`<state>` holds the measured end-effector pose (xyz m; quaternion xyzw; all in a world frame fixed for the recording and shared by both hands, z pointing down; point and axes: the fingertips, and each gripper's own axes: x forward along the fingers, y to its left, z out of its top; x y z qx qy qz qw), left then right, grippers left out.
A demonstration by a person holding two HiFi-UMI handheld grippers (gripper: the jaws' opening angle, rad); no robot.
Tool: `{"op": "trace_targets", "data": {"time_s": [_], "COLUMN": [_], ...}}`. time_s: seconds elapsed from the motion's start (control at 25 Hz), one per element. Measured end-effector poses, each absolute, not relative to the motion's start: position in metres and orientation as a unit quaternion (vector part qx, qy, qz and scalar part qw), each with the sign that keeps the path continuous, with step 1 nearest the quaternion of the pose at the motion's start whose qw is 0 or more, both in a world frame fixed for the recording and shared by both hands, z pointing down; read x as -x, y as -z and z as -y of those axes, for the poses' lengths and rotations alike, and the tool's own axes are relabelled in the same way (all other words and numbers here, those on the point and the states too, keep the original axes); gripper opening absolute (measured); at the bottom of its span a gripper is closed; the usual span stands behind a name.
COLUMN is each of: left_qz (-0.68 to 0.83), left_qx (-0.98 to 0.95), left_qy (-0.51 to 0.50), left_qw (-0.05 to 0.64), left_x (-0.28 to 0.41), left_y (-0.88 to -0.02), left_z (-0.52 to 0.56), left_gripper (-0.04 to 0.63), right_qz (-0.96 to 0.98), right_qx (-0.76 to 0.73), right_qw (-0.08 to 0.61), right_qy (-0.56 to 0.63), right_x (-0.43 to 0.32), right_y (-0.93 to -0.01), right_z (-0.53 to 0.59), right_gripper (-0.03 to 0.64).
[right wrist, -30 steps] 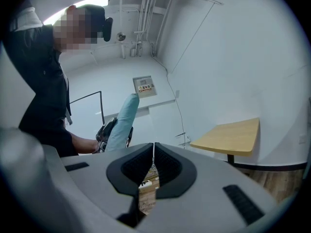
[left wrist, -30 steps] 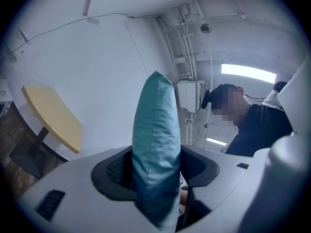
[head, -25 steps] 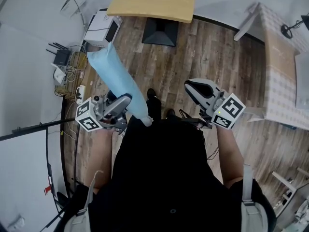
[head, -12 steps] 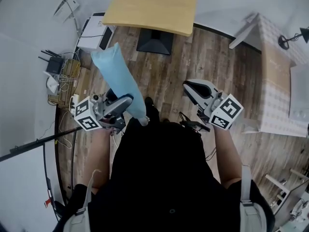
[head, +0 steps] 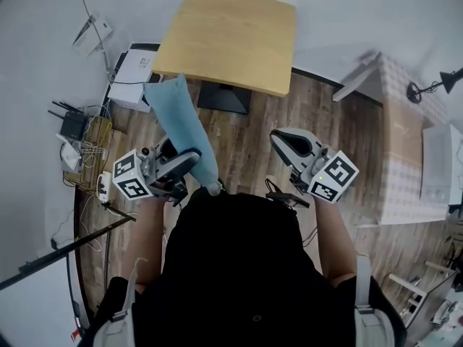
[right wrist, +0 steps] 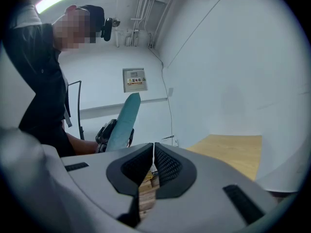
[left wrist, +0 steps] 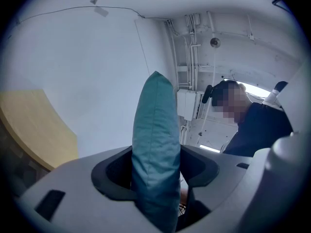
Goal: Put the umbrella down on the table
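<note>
Gripped seemingly low by the left claw (left wrist: pixel 155 174), the light-blue folded fabric umbrella (head: pixel 178 118) could pivot and clip the tan wooden desk (head: pixel 226 37); the right claw (right wrist: pixel 153 162) is clenched, empty.

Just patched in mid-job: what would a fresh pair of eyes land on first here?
First, the pale blue folded umbrella, gripped in the left claw and slanting up toward the top left of the head view. Next, the light wooden table ahead of the person, at the top centre. The right claw is shut with nothing between its jaws, held out on the person's right.
</note>
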<state>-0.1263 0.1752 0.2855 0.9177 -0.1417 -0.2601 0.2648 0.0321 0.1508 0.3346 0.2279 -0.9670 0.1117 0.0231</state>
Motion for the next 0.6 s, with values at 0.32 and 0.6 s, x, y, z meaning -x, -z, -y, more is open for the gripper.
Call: {"op": "trace_targets", "data": {"time_s": [0.32,0.6], "left_qz": [0.124,0.111], "left_qx": [-0.910,-0.899], "left_qy": [0.274,0.289], "left_qw": [0.287,0.310], "left_x": [0.162,0.161], "left_y": [-0.305,-0.316], "left_z": [-0.111,-0.083], "left_gripper": [0.278,0.278], "right_qz": [0.953,0.949], "right_qx": [-0.276,-0.278], "right_qw": [0.015,0.028], "right_qy": [-0.126,-0.149], "right_x": [-0.015,-0.018], "right_y": [-0.343,-0.359], "right_z": [-0.101,-0.072], "right_gripper": [0.021,0.021]}}
